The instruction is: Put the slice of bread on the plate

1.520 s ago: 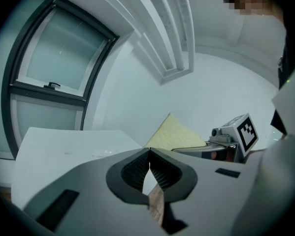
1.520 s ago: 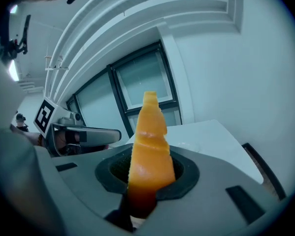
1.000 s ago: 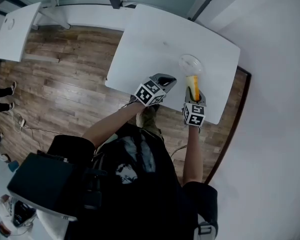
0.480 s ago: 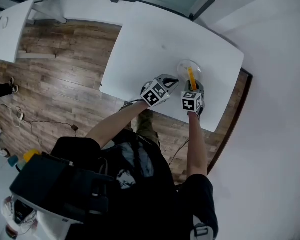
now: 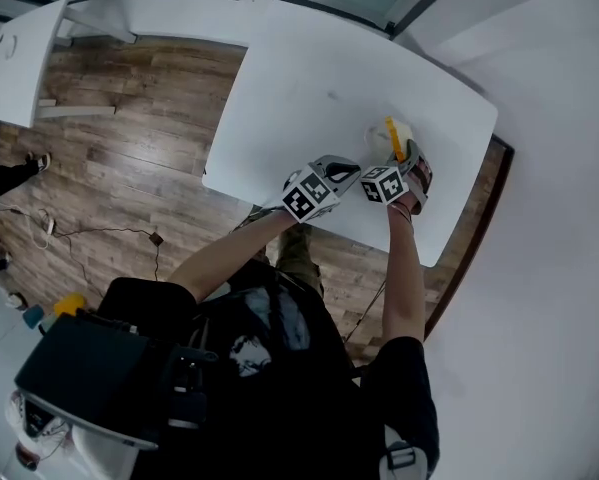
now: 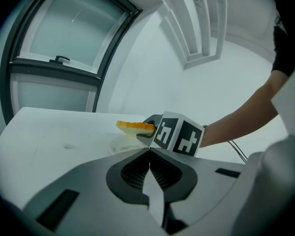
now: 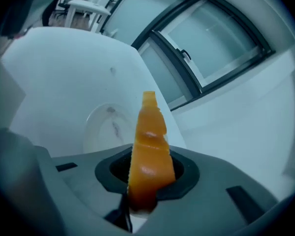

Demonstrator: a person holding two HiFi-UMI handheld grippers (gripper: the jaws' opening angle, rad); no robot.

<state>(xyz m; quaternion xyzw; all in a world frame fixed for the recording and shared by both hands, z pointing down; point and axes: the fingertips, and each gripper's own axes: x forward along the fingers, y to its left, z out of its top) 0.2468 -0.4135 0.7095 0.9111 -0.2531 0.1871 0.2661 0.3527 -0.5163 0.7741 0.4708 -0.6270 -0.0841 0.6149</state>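
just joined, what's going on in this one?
A person is working at a white table with a handheld gripper in each hand. The right gripper is clamped on a slice of bread and holds it just above the plate; the left gripper view shows the slice clear of the plate, so it is not set down yet. The left gripper sits beside it near the table's edge, its jaws together and empty.
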